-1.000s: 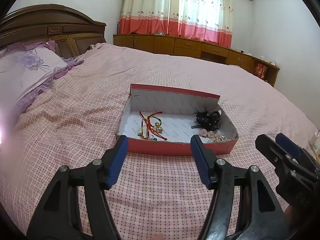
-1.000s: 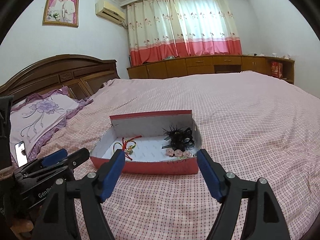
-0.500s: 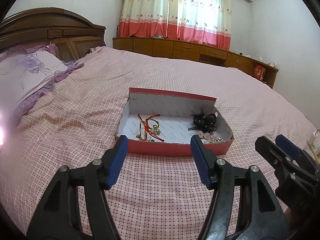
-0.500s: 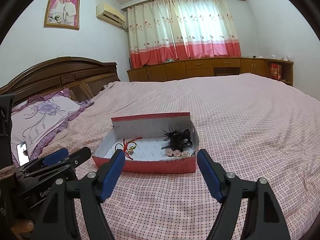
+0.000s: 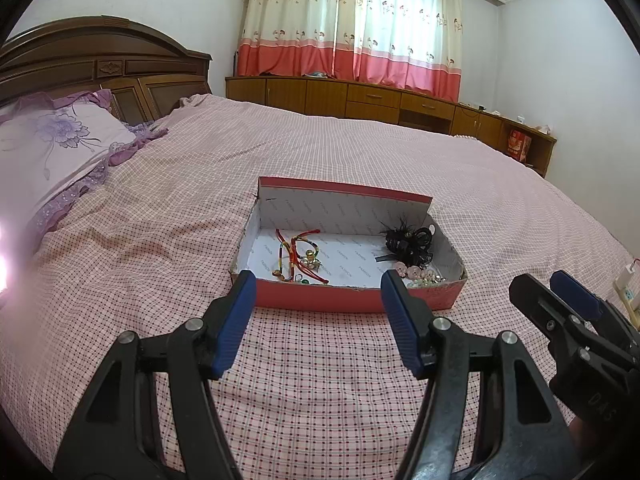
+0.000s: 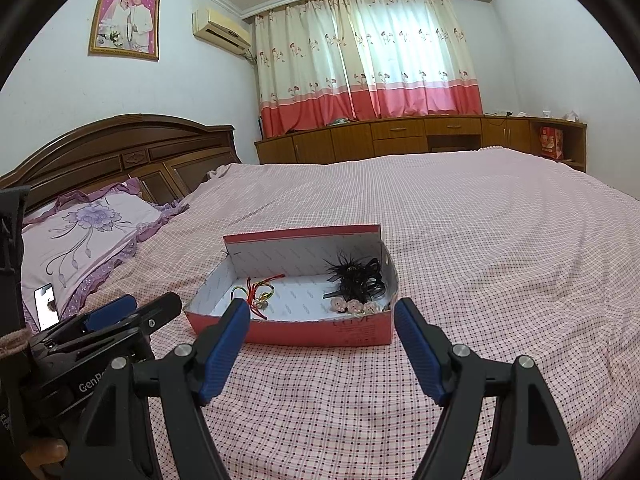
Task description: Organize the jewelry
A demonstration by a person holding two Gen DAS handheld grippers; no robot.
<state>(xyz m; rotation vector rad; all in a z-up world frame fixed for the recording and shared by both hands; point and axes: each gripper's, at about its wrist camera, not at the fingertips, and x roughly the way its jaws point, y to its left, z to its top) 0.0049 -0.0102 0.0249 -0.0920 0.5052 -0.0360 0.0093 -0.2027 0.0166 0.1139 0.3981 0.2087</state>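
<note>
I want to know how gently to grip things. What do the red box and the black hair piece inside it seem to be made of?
Red box: looks like thin cardboard, matte red outside, white printed lining, with slightly ragged cut edges. Black hair piece: seems to be feathers and sheer ribbon loops, with wispy strands sticking out; probably soft and easily crushed.

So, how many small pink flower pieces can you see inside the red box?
3, in a row at the front right of the red box: flower pieces and, just in front of the black feather piece. The front wall may hide more.
</note>
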